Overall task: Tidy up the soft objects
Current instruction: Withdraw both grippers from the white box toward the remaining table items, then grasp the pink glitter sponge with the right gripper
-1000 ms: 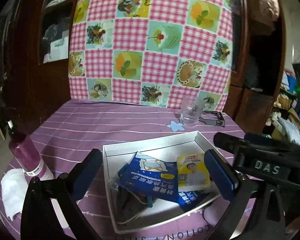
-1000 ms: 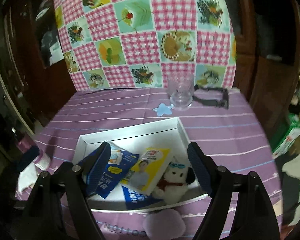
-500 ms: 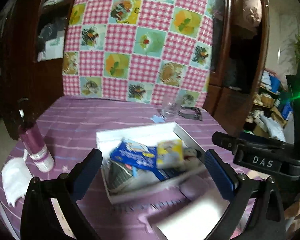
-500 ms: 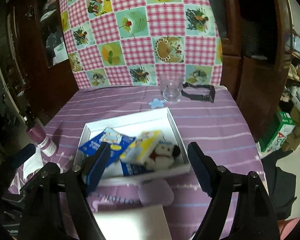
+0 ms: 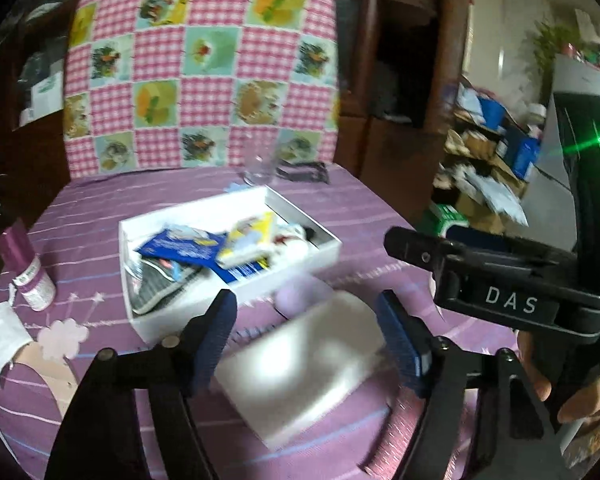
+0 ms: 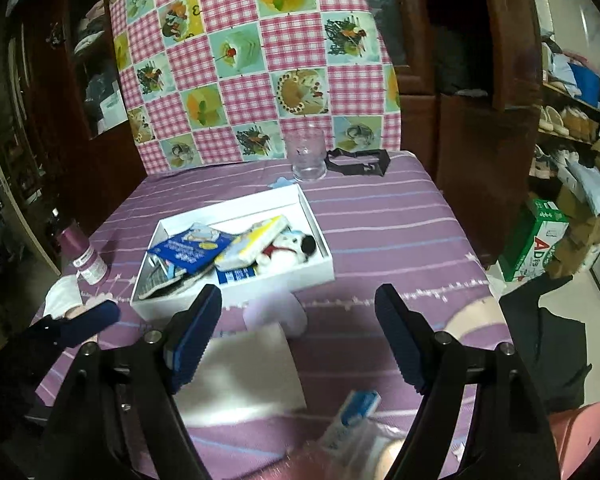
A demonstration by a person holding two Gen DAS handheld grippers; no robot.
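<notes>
A white box on the purple cloth holds a blue packet, a yellow packet, a plush dog and a dark woven piece. In front of the box lies a blurred flat white piece. My left gripper hovers over it, jaws closing, pads not pressing on it. The right gripper stands open above the cloth with nothing between its fingers. It also shows at the right of the left wrist view as the black right gripper.
At the back stand a glass and a black strap before a checked cloth. On the left are a pink bottle and a white tissue. A blue-white packet lies at the front edge. A green carton sits on the floor to the right.
Both grippers have drawn back from the box toward the table's front edge. The flat white piece has come into view under them. The left jaws have narrowed.
</notes>
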